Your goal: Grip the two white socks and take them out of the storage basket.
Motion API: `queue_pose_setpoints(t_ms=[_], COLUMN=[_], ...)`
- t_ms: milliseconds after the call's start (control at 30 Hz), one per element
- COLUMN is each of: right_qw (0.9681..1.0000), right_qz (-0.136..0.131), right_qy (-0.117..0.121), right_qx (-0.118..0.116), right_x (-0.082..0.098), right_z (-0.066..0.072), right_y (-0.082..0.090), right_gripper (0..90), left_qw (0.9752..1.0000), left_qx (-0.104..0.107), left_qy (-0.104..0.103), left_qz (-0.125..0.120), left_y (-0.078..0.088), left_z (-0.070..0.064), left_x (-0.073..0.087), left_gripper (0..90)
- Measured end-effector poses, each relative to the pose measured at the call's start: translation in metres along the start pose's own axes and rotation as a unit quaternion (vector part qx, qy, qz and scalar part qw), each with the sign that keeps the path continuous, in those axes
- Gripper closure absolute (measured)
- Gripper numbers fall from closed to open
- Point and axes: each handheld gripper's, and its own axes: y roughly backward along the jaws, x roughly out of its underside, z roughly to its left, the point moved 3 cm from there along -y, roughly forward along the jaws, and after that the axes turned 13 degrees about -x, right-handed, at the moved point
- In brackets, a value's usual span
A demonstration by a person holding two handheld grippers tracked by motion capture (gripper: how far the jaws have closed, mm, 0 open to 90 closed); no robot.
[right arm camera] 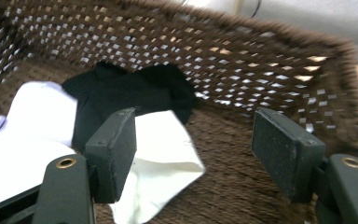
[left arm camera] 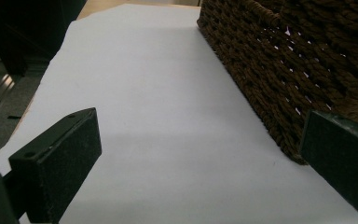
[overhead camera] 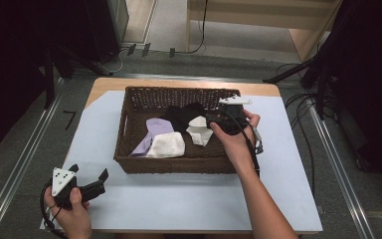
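At the left of the high view, the left gripper (overhead camera: pixel 88 182) was held low over the pale blue-white sheet covering the table (overhead camera: pixel 189 199), near the table's front left corner and well apart from the basket. Its jaws were spread wide, and nothing was held between them; in the left gripper view only bare sheet (left arm camera: pixel 168 140) was seen between the two black pads, with the basket's near corner (left arm camera: pixel 289 84) just beside the right-hand pad.

In the middle of the table the dark brown rectangular woven wicker basket (overhead camera: pixel 174 164) was placed. Several pieces of cloth were piled inside it: a pale lilac cloth (overhead camera: pixel 154 130) toward the left, a white folded cloth (overhead camera: pixel 167 145) in front of it, a black cloth (overhead camera: pixel 183 115) toward the back, and a small cream-white cloth (overhead camera: pixel 199 132) just to the right of these.

At the right, the right gripper (overhead camera: pixel 214 121) was reached over the basket's right rim. Its jaws were set well apart and nothing was clamped; in the right gripper view the cream-white cloth (right arm camera: pixel 163 158) lay below and between the pads, with the black cloth (right arm camera: pixel 130 93) beyond it.

The gripper's jaws were partly covered by the hand (overhead camera: pixel 234 137) in the high view, so contact with the cloth could not be judged. The right gripper view was blurred.
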Motion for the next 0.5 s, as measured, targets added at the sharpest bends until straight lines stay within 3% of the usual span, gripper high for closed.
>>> queue_pose_setpoints(t_ms=[100,200,300,500], right_qw=[0.9999,0.9993,0.9986,0.9975], right_qz=[0.006,0.016,0.031,0.061], right_qy=[0.006,-0.011,-0.010,0.008], right_qx=[-0.012,-0.030,-0.041,-0.035], right_x=[0.003,0.009,0.013,0.019], right_z=[0.002,0.004,0.009,0.013], right_y=[-0.010,-0.025,-0.035,-0.046], right_gripper=[31.2,31.6,34.0,33.7], left_qw=[1.0000,1.0000,1.0000,1.0000], left_qx=[0.000,0.000,-0.001,0.000], left_qy=[0.000,-0.001,0.000,0.000], left_qz=[-0.001,-0.001,0.000,-0.001], left_y=[0.000,0.000,0.000,0.000], left_z=[0.000,0.000,0.000,0.000], left_x=[0.000,0.000,0.000,0.000], left_gripper=[0.0,0.0,0.0,0.0])
